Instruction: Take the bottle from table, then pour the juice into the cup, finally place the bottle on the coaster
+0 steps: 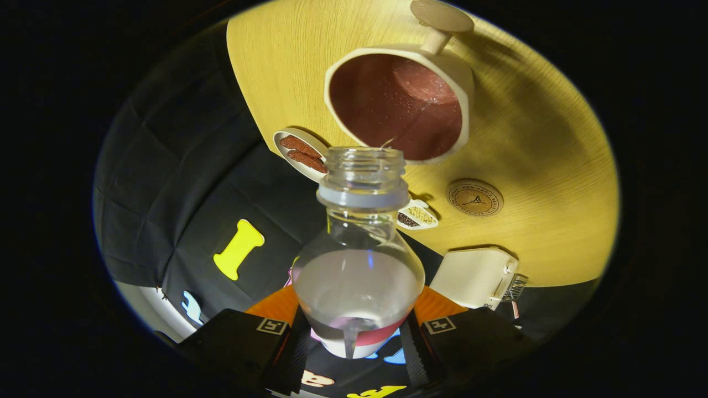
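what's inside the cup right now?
The cup shows a reddish-brown interior with droplets on its wall and a thin stream running in from the open bottle, which the gripper clamps. The cup's near bottom is hidden behind the bottle's neck, so fill level is unclear.

We see our claw [354,337] from just behind its two fingers, which reach forward side by side. Both fingers [287,345] press against the lower body of the bottle [357,276], one on its left and one on its right. The whole claw is rolled well over to one side.
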The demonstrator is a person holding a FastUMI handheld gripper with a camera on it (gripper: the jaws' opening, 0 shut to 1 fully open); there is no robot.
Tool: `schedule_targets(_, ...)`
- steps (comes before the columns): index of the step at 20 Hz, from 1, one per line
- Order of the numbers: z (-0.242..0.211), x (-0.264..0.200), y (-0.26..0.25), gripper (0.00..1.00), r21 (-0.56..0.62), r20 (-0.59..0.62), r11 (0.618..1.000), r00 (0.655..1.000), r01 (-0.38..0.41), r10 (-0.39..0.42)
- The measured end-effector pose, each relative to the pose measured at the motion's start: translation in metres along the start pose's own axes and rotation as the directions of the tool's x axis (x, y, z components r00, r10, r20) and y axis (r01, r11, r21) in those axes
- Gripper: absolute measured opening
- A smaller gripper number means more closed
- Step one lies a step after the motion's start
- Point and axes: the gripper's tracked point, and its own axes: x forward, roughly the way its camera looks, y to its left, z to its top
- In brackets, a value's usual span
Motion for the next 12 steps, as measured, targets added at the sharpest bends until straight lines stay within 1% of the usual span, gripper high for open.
schedule_targets(2,0.0004,0.0002,-0.002,0.74,-0.013,0.003,1.0,1.0,0.009,-0.009)
schedule_targets(12,0.001,0.0002,-0.0015,0.74,0.004,0.016,1.0,1.0,0.017,-0.017)
